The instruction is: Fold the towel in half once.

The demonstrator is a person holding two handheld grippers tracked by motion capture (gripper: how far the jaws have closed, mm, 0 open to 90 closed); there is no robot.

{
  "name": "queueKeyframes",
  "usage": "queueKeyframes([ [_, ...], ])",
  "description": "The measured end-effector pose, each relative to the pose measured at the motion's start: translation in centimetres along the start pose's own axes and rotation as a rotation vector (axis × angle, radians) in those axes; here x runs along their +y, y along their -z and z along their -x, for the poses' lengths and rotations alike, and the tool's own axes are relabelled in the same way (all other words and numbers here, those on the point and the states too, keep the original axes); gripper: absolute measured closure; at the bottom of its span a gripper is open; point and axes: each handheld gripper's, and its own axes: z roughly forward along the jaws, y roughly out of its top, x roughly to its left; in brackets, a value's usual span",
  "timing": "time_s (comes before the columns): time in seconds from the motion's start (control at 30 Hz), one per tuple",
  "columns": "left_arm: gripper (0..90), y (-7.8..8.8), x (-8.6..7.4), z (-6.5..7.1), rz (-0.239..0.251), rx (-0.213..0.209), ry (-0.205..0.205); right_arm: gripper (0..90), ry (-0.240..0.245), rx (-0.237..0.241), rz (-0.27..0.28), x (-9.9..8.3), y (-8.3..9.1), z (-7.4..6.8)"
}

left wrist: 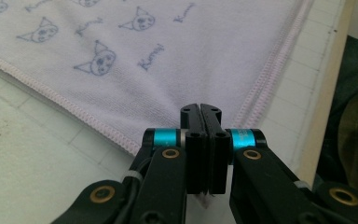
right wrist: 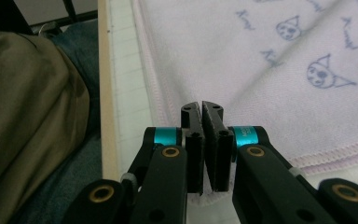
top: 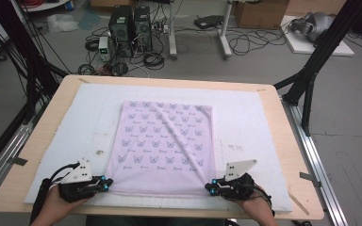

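Pale pink cat-print towel pinned at both near corners.

The wooden table point(top: 37, 141) carries a white mat point(top: 254, 122); the towel point(top: 165, 146) lies flat at its middle. The left claw point(top: 107, 181) pinches the towel's near left corner, and the right claw point(top: 209, 187) pinches its near right corner, both pressed together on the hem.

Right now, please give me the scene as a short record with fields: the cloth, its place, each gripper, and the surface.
cloth: pale pink towel with blue cat faces, spread flat, one diagonal crease
place: middle of the white mat, near edge toward the person
left gripper: shut on the towel's near left corner
right gripper: shut on the towel's near right corner
surface: wooden table under the mat
stains: small dark marks on the mat beside the towel
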Motion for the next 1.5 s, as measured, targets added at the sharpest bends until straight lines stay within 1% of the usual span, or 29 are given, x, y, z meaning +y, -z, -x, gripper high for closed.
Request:
queueKeyframes([
  [0.03, 88.0, 0.0, 0.0, 0.0, -0.007, 0.002, 0.001, 82.4, -0.011, 0.013, -0.01, -0.1, -0.1, 0.0],
  [0.07, 87.5, 0.0, 0.0, -0.1, -0.007, 0.003, 0.007, 75.8, -0.023, 0.015, -0.014, -0.3, -0.3, 0.2],
  [0.1, 86.7, 0.0, 0.1, -0.2, 0.0, 0.002, 0.011, 73.1, -0.037, 0.014, -0.008, -0.4, -0.3, 0.3],
  [0.13, 84.8, 0.0, 0.2, -0.3, 0.007, 0.007, 0.011, 69.2, -0.044, 0.011, 0.005, -0.3, -0.3, 0.5],
  [0.2, 79.6, 0.0, 0.4, -0.6, 0.026, 0.016, 0.027, 64.8, -0.051, -0.007, 0.042, -0.1, 0.0, 0.8],
  [0.27, 75.1, 0.0, 0.7, -1.0, 0.038, 0.03, 0.03, 59.3, -0.063, -0.042, 0.066, 0.2, 0.2, 1.2],
  [0.3, 71.6, 0.0, 0.9, -1.2, 0.047, 0.033, 0.041, 57.3, -0.067, -0.052, 0.074, 0.3, 0.3, 1.5],
  [0.37, 68.3, -0.1, 1.2, -1.7, 0.06, 0.045, 0.046, 52.0, -0.078, -0.093, 0.085, 0.6, 0.2, 2.1],
  [0.43, 63.2, -0.3, 1.4, -2.1, 0.066, 0.06, 0.062, 50.0, -0.087, -0.105, 0.079, 0.7, 0.1, 2.6],
  [0.47, 61.1, -0.5, 1.5, -2.4, 0.072, 0.069, 0.067, 48.1, -0.084, -0.125, 0.073, 0.9, 0.0, 2.8],
  [0.5, 58.3, -0.6, 1.6, -2.6, 0.073, 0.078, 0.071, 47.2, -0.092, -0.136, 0.072, 1.0, -0.1, 3.1],
  [0.57, 51.6, -0.9, 1.8, -3.1, 0.078, 0.093, 0.089, 43.9, -0.093, -0.152, 0.066, 1.2, -0.2, 3.5],
  [0.6, 49.1, -1.1, 2.0, -3.3, 0.085, 0.098, 0.099, 42.1, -0.093, -0.166, 0.063, 1.3, -0.3, 3.7],
  [0.63, 47.1, -1.2, 2.1, -3.5, 0.09, 0.1, 0.107, 40.7, -0.1, -0.171, 0.065, 1.4, -0.4, 4.0],
  [0.67, 45.5, -1.4, 2.3, -3.8, 0.094, 0.105, 0.109, 40.2, -0.102, -0.174, 0.066, 1.5, -0.5, 4.2],
  [0.73, 43.5, -1.7, 2.6, -4.3, 0.108, 0.112, 0.118, 37.5, -0.094, -0.197, 0.06, 1.8, -0.6, 4.7],
  [0.77, 42.9, -1.8, 2.8, -4.5, 0.113, 0.114, 0.124, 37.0, -0.1, -0.201, 0.064, 1.9, -0.7, 4.9],
  [0.83, 41.1, -2.2, 3.1, -4.9, 0.125, 0.122, 0.133, 36.2, -0.096, -0.208, 0.075, 2.2, -0.7, 5.4],
  [0.9, 40.0, -2.4, 3.4, -5.3, 0.126, 0.13, 0.132, 34.2, -0.101, -0.215, 0.092, 2.4, -0.7, 6.0],
  [0.97, 39.7, -2.8, 3.8, -5.7, 0.131, 0.137, 0.131, 32.9, -0.104, -0.222, 0.097, 2.6, -0.7, 6.4],
  [1.03, 39.5, -3.0, 4.1, -6.0, 0.126, 0.146, 0.122, 32.6, -0.103, -0.221, 0.107, 2.7, -0.8, 7.0],
  [1.1, 38.9, -3.2, 4.4, -6.4, 0.128, 0.153, 0.123, 32.4, -0.106, -0.223, 0.114, 2.9, -1.0, 7.5],
  [1.13, 38.7, -3.3, 4.4, -6.5, 0.131, 0.155, 0.126, 32.1, -0.112, -0.221, 0.114, 3.0, -1.0, 7.6],
  [1.23, 38.4, -3.5, 4.5, -6.7, 0.138, 0.159, 0.136, 31.8, -0.106, -0.226, 0.118, 3.2, -1.1, 8.0],
  [1.27, 38.3, -3.5, 4.5, -6.8, 0.135, 0.157, 0.133, 31.8, -0.112, -0.221, 0.115, 3.2, -1.2, 8.2],
  [1.33, 38.3, -3.4, 4.4, -6.8, 0.144, 0.153, 0.138, 31.7, -0.106, -0.228, 0.111, 3.2, -1.2, 8.3],
  [1.37, 38.3, -3.3, 4.3, -6.8, 0.14, 0.156, 0.135, 31.6, -0.113, -0.225, 0.109, 3.2, -1.2, 8.3],
  [1.4, 38.3, -3.3, 4.3, -6.8, 0.144, 0.156, 0.139, 31.6, -0.109, -0.226, 0.108, 3.2, -1.3, 8.3],
  [1.5, 38.4, -3.2, 4.2, -6.9, 0.14, 0.157, 0.132, 31.4, -0.111, -0.223, 0.103, 3.2, -1.3, 8.2],
])
